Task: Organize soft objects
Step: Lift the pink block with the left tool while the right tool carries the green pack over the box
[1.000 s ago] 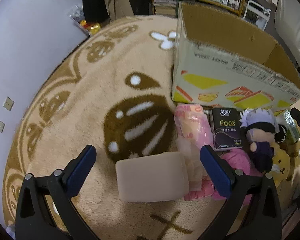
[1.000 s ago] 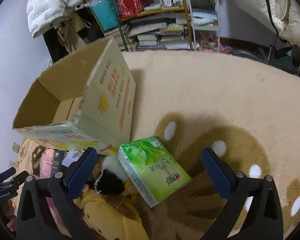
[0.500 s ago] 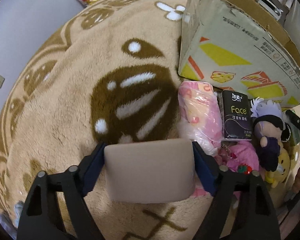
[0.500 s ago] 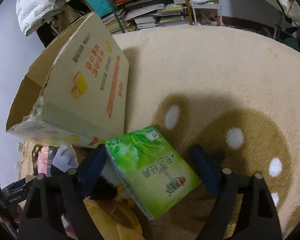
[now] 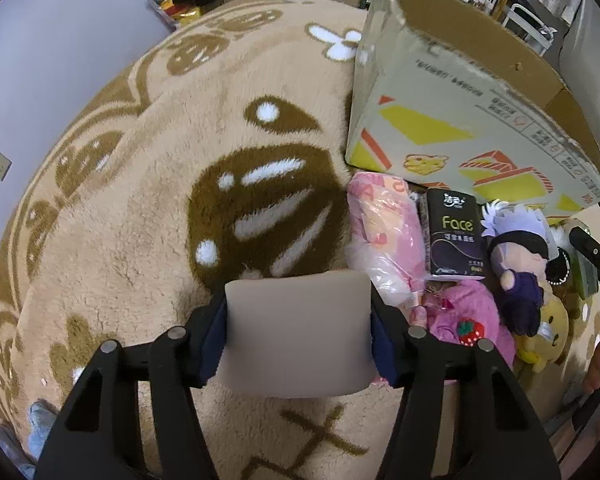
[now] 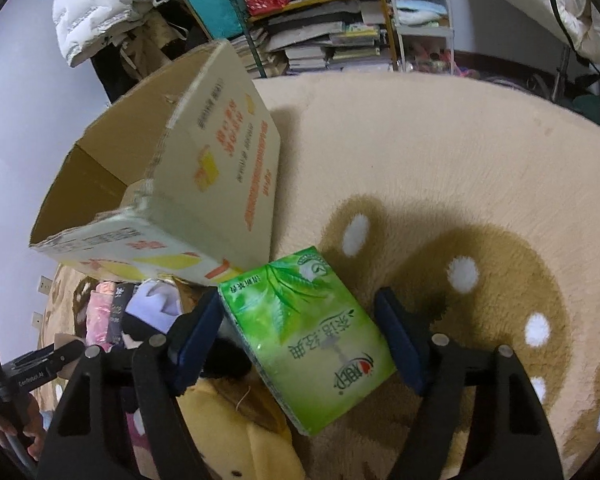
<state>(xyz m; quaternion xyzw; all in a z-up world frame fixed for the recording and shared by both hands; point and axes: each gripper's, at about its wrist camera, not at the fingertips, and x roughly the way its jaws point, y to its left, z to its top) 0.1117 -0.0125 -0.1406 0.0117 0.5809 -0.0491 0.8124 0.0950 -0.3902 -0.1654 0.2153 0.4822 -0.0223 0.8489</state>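
I'm looking down on a big round beige rug (image 5: pixel 120 280) with brown cartoon patterns; everything sits on it. The largest thing on it is the cardboard box (image 5: pixel 460 128), open at the top, with yellow and red print on its side. In my right view the same box (image 6: pixel 172 184) stands just beyond the green pack.

Along the box's near side lies a row of soft things: a pink bag (image 5: pixel 384 240), a black tissue pack (image 5: pixel 454 236) marked Face beside it, a white-haired doll (image 5: pixel 516 256) in dark clothes, a pink plush (image 5: pixel 468 328) with a strawberry on it, and a yellow plush (image 5: pixel 548 332) under the doll.

My left gripper (image 5: pixel 298 330) has just been closing, and its blue pads now press on both sides of a tan block (image 5: pixel 296 332), which sits on the rug just left of the pink plush.

My right gripper (image 6: pixel 300 340) has also been closing, around the green pack (image 6: pixel 312 344). The left pad touches the pack's upper corner; at the right pad I can't tell whether there is contact or a sliver of gap. The pack lies tilted, partly over yellow plush fabric (image 6: pixel 236 436), its far corner close to the box
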